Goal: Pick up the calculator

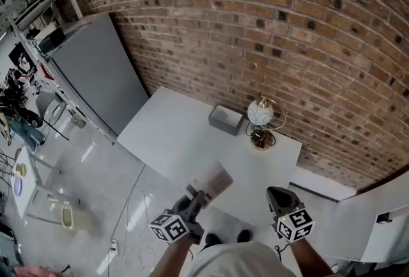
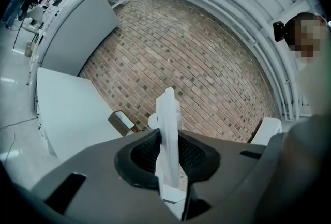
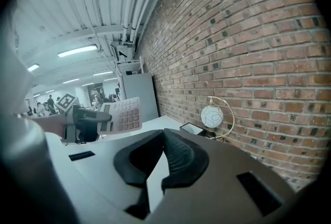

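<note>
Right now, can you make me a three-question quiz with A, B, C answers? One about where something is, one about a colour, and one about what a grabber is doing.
1. Where is the lamp?
A: under the table
B: on the table, beside the grey box
C: on top of the box

2. What colour is the table?
A: white
B: red
C: black

3. What is the left gripper doing?
A: open and empty
B: lying on the table
C: shut on the calculator

Answers: B, the lamp stands on the tabletop next to the box. A, the top is plain white. C, its jaws pinch the calculator, held up above the table.
</note>
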`<state>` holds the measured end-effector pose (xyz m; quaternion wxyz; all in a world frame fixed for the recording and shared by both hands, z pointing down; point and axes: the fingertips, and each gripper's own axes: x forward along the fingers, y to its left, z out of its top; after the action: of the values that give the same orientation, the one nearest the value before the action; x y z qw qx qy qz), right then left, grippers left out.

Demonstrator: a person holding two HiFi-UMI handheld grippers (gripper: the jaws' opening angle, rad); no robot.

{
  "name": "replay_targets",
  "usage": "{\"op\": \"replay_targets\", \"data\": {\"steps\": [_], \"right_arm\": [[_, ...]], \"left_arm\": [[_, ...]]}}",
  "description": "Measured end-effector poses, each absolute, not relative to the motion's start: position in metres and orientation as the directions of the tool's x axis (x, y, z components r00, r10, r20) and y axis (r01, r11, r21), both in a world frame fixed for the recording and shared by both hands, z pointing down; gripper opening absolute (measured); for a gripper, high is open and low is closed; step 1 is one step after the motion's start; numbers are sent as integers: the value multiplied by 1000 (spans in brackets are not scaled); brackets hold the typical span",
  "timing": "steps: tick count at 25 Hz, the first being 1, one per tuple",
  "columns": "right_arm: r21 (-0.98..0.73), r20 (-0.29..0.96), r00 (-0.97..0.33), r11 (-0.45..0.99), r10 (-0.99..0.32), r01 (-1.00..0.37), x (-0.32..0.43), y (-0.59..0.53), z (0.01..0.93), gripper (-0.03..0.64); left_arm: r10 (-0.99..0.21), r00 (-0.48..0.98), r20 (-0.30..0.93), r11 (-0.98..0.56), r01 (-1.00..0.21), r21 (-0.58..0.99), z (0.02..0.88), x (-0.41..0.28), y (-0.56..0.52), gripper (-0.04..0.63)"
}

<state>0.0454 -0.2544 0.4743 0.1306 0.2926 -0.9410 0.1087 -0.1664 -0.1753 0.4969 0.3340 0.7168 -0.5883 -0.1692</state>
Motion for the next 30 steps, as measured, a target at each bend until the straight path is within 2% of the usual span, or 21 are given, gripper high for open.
{"op": "replay_targets", "data": {"steps": [16,30], "right_arm": [[-72,227,-780,789,-583,-610,51,-224,434,11],[-65,225,-781,791,-582,-608,50,-216,434,11]], "left_arm": [[-972,222,79,-105,-709,697,465,-197,-144,94],[-967,244,76,-126,-712,691,466,-194,-144,94]]}}
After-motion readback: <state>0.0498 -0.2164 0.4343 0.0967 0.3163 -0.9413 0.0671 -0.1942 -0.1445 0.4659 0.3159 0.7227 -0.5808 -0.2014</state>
